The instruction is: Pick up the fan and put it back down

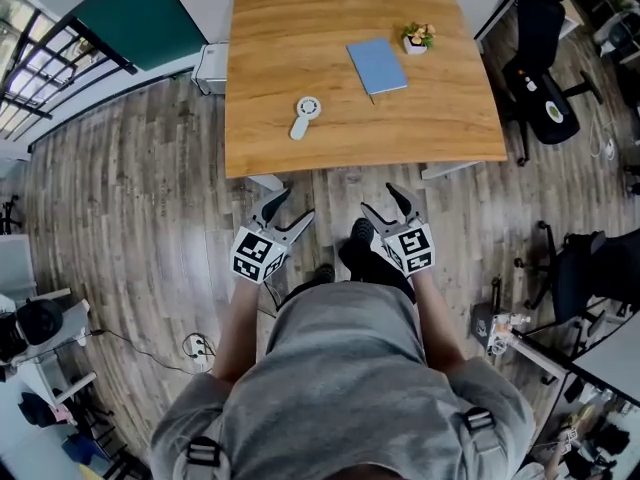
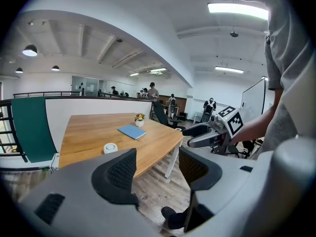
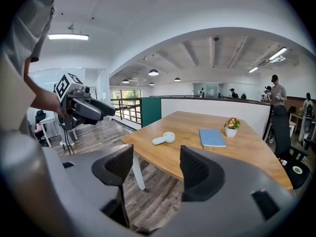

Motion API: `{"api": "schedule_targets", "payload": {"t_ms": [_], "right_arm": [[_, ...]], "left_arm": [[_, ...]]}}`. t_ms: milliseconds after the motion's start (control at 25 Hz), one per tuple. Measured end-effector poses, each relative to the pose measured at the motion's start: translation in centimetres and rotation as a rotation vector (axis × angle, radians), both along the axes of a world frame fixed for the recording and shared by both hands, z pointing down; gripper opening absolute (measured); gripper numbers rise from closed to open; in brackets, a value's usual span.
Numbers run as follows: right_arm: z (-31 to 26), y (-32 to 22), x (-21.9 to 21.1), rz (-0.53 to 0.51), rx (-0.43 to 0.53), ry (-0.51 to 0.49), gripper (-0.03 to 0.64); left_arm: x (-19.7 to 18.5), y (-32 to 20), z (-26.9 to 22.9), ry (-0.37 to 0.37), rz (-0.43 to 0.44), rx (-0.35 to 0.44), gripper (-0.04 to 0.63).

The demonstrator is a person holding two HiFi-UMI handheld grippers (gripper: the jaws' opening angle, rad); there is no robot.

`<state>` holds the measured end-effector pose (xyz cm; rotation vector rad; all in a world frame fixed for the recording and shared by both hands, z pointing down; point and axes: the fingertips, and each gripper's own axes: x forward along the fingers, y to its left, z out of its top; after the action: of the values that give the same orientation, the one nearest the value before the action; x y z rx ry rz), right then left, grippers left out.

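Observation:
A small white hand fan (image 1: 304, 115) lies flat on the wooden table (image 1: 440, 128), near its front left part; it shows too in the left gripper view as the fan (image 2: 110, 147) and in the right gripper view as the fan (image 3: 164, 138). My left gripper (image 1: 287, 211) hangs over the floor short of the table's front edge, jaws open and empty. My right gripper (image 1: 387, 201) is beside it, also open with nothing between its fingers. Both are well apart from the fan.
A blue notebook (image 1: 376, 65) and a small potted plant (image 1: 417, 37) sit on the table's far right. A black office chair (image 1: 545, 78) stands right of the table. A white box (image 1: 210, 68) sits on the floor at the table's left. Railings run along the left.

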<state>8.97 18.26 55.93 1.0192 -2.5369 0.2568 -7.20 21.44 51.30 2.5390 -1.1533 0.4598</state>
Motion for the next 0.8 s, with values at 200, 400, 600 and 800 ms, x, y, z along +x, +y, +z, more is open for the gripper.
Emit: {"api": "schedule_targets", "payload": {"t_ms": [200,400,600,800], "right_arm": [[0.5,-2.6,-0.4,-0.044,-0.017,-0.004,0.307],[0.8,-4.7,-0.7,-0.091,-0.031,-0.005,0.307],[0.7,-6.6,-1.0,-0.137,-0.03,-0.017,0.305],[1.3,-8.7,-0.5,-0.169,-0.042,-0.034,0.304]], "left_arm": [[-0.3,-2.1,0.4,-0.006,-0.049,-0.017,0.273],[-0.2,-4.0,0.0,-0.011,-0.087,-0.017,0.273],[0.3,-5.2,0.1,-0.021,-0.127,-0.023,0.273],[1.2,-6.4,0.6,-0.033,-0.165,-0.035,0.273]]}}
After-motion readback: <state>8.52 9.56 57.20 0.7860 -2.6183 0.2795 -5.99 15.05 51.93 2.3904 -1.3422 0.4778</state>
